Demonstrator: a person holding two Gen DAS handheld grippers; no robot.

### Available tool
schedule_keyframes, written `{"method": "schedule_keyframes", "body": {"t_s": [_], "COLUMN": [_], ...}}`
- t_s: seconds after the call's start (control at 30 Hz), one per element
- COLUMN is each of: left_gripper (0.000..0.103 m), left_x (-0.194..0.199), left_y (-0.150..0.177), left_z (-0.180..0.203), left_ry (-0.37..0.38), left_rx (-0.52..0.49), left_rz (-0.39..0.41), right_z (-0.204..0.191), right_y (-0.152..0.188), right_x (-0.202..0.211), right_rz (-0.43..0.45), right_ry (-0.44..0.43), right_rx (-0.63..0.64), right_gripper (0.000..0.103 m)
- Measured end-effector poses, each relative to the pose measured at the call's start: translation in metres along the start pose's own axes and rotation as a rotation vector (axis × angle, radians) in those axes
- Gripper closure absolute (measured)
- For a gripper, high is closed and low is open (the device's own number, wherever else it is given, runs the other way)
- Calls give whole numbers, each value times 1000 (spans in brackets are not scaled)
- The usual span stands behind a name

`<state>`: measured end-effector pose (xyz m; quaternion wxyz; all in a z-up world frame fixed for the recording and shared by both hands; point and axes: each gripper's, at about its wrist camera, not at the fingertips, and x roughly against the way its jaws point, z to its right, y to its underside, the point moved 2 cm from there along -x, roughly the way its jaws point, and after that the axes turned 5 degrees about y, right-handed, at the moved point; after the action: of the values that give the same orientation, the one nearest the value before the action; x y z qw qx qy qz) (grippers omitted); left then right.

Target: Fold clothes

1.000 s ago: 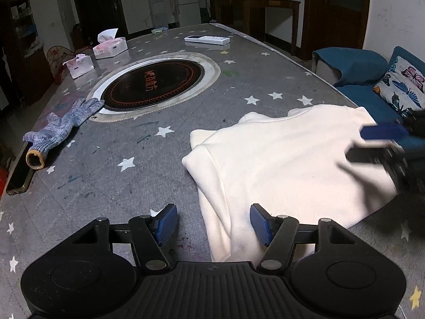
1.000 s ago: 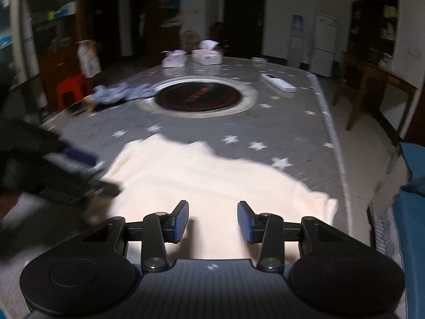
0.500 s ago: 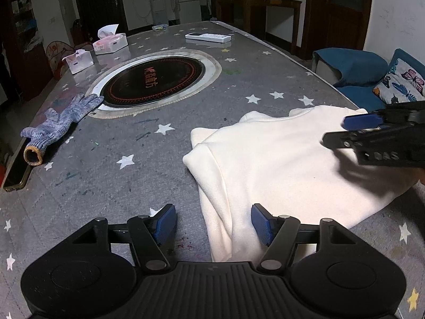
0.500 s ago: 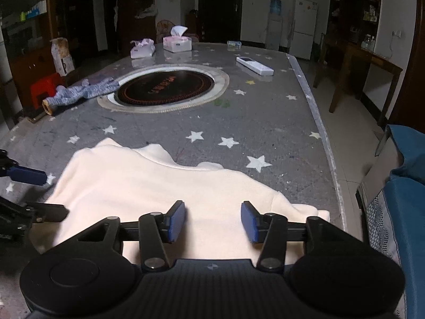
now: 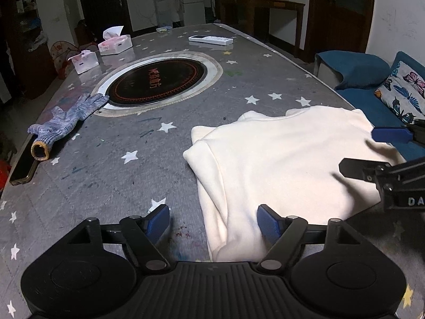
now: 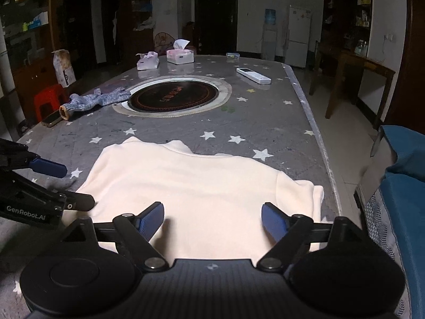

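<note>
Both grippers are widening: the left gripper (image 5: 212, 223) and right gripper (image 6: 212, 220) are spreading their blue pads, pinching nothing; the cream fleece garment (image 6: 202, 186), released, is lying half-folded at six o'clock on the grey star-patterned table (image 6: 265, 111), awaiting another fold; "GenRobot.AI" is showing at nine o'clock.

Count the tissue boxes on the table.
2. One pink tissue box sits at the far end beyond the round cooktop; a smaller tissue box sits just left of it. None look hidden.
</note>
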<state>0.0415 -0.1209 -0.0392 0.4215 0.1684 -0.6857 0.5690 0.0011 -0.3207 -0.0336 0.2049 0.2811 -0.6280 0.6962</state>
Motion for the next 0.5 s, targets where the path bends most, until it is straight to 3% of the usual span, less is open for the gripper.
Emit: {"method": "schedule_keyframes", "body": {"t_s": [0.17,0.5], "left_gripper": [21,14], "left_x": [7,20], "left_y": [5,13], "left_z": [5,10], "left_ry": [-5,-21], "left_rx": [-10,-17], "left_rz": [5,20], "right_z": [0,-3], "right_y": [6,20], "right_x": [14,31], "right_rz": [20,23], "right_ry": [20,47], "right_rx": [-47,-73], "right_gripper": [4,0]}}
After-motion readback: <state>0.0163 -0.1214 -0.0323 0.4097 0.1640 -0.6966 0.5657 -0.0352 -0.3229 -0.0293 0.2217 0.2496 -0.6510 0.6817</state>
